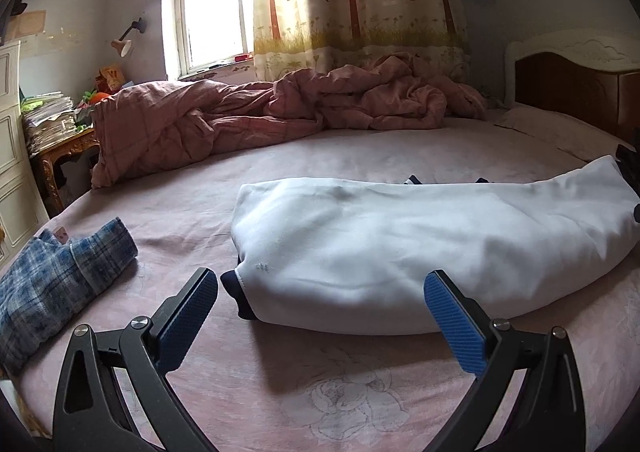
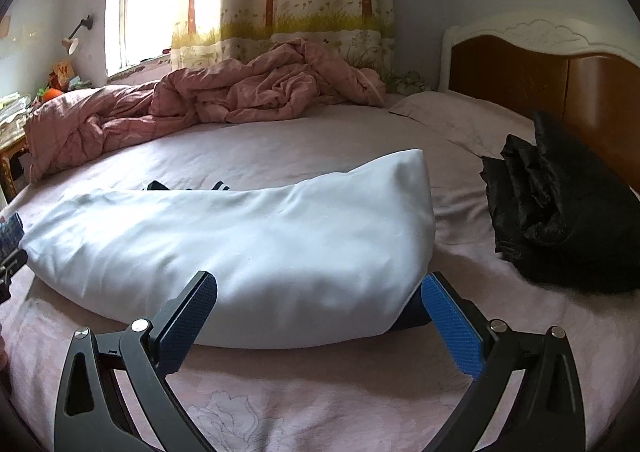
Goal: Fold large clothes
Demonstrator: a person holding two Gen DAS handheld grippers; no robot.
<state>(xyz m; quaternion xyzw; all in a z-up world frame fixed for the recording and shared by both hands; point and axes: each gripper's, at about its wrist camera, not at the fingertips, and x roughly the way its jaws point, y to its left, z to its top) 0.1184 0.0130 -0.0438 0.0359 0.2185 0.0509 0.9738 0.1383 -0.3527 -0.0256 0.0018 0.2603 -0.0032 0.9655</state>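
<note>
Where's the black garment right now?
In the right wrist view, the black garment lies crumpled on the pink bed sheet at far right, near the headboard, just beyond the white garment.

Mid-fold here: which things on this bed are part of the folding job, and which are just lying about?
Job: white garment, partly folded; left gripper and right gripper, both open; blue plaid garment; black garment.

Lying about: pink quilt, pillow, paper stack.
</note>
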